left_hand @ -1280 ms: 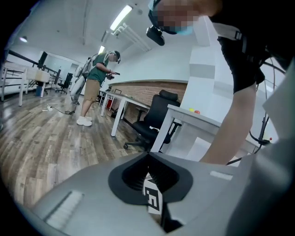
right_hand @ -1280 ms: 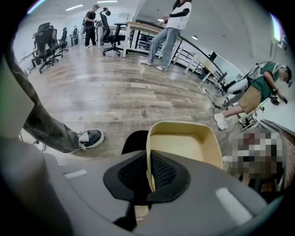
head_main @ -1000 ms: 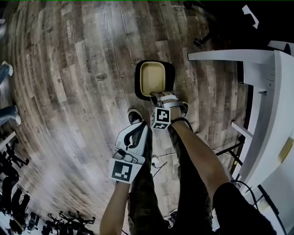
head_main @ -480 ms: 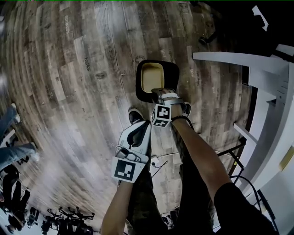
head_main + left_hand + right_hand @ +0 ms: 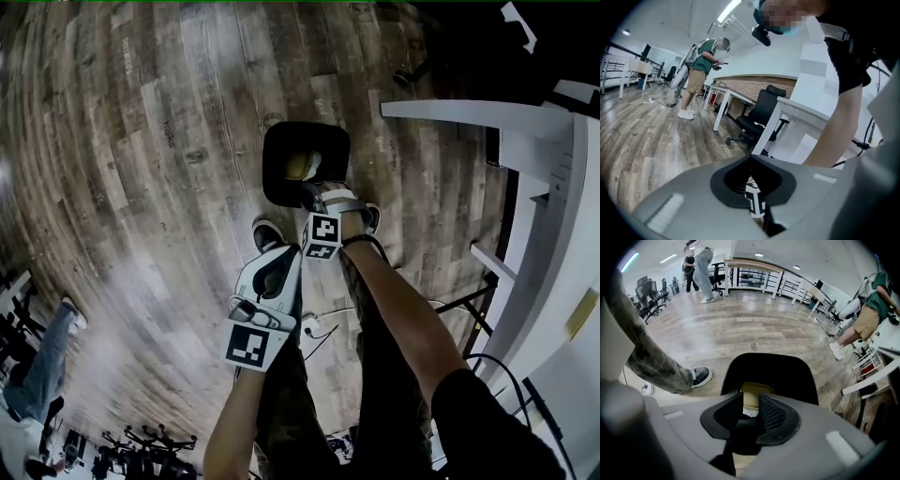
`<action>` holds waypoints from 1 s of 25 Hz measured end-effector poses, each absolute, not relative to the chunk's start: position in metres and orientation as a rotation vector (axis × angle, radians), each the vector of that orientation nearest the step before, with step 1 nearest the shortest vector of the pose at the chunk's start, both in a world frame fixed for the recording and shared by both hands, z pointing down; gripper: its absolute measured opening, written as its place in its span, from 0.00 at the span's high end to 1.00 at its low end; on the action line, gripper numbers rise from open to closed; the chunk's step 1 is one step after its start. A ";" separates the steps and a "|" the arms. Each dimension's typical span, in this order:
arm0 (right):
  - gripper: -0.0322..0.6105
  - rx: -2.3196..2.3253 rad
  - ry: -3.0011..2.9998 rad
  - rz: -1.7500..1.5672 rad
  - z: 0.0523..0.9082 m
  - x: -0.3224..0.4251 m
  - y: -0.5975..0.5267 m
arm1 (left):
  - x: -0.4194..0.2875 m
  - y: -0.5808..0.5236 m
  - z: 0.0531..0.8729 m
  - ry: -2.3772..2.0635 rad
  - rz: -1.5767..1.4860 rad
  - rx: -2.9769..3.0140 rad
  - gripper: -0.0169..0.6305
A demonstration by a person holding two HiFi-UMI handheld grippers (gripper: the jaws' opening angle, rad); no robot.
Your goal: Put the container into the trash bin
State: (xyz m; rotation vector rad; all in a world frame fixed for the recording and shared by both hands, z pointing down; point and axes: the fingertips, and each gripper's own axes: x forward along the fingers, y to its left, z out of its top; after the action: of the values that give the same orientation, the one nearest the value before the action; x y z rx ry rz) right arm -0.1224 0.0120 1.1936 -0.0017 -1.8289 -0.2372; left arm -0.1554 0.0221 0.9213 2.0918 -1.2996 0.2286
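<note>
Container [image 5: 302,166] now deeper inside trash bin [image 5: 277,161]

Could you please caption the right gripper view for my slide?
Right gripper, jaws opening, above the black trash bin, tan container between them.

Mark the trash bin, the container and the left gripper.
trash bin [image 5: 277,155]: head view, on its black left wall.
container [image 5: 298,167]: head view, on the tan part showing inside the bin.
left gripper [image 5: 750,159]: left gripper view, where its two jaw tips meet.
</note>
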 end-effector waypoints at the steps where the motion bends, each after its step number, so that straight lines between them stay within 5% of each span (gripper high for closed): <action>1: 0.77 0.012 -1.833 -0.245 1.189 -0.123 0.013 | -0.158 0.024 0.918 -1.307 0.228 2.090 0.98; 25: 0.80 0.048 -2.039 -0.538 0.846 -0.098 -0.035 | -0.088 -0.025 0.644 -1.337 0.270 2.482 0.98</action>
State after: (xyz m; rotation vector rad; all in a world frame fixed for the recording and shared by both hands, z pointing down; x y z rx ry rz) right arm -0.0982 -0.0352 0.8464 0.0478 -2.0388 -0.5379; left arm -0.0880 -0.0250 0.6437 2.4822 -1.3368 0.2697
